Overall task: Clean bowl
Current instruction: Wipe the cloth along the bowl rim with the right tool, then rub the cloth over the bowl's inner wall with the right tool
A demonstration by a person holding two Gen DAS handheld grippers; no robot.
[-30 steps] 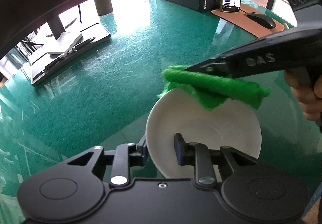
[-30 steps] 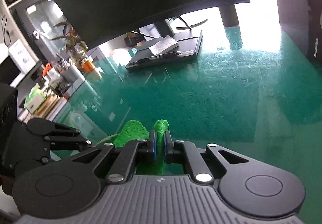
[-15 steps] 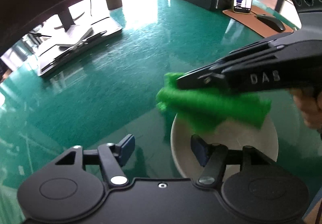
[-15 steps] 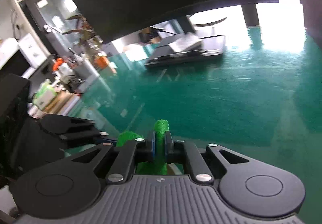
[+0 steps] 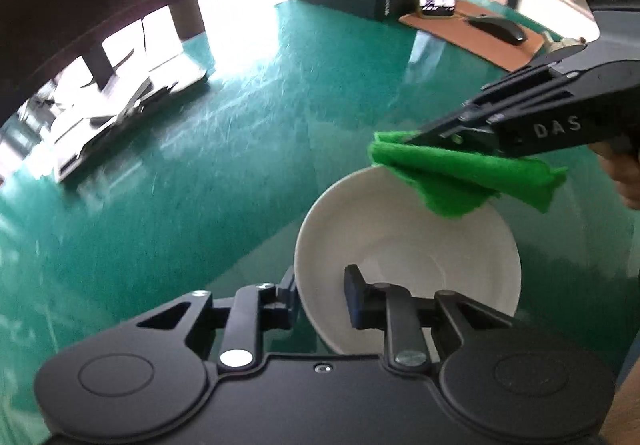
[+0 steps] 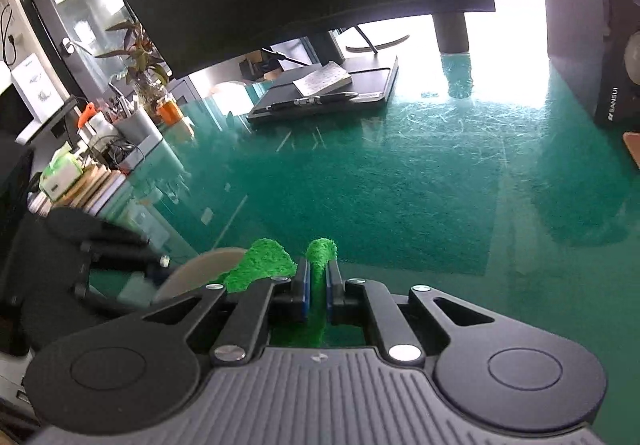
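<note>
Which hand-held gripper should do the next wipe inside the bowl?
Right. The right hand-held gripper is shut on the green cloth at the bowl rim; the left hand-held gripper clamps the bowl's near rim.

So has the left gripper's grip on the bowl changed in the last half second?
Yes. The left gripper had spread open beside the bowl; now its fingers pinch the rim again, with the green table behind.

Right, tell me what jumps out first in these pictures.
The bright green cloth, pinched in the right gripper, drapes over the far rim of the white bowl. The left gripper clamps the bowl's near rim, above the glossy teal table.
</note>
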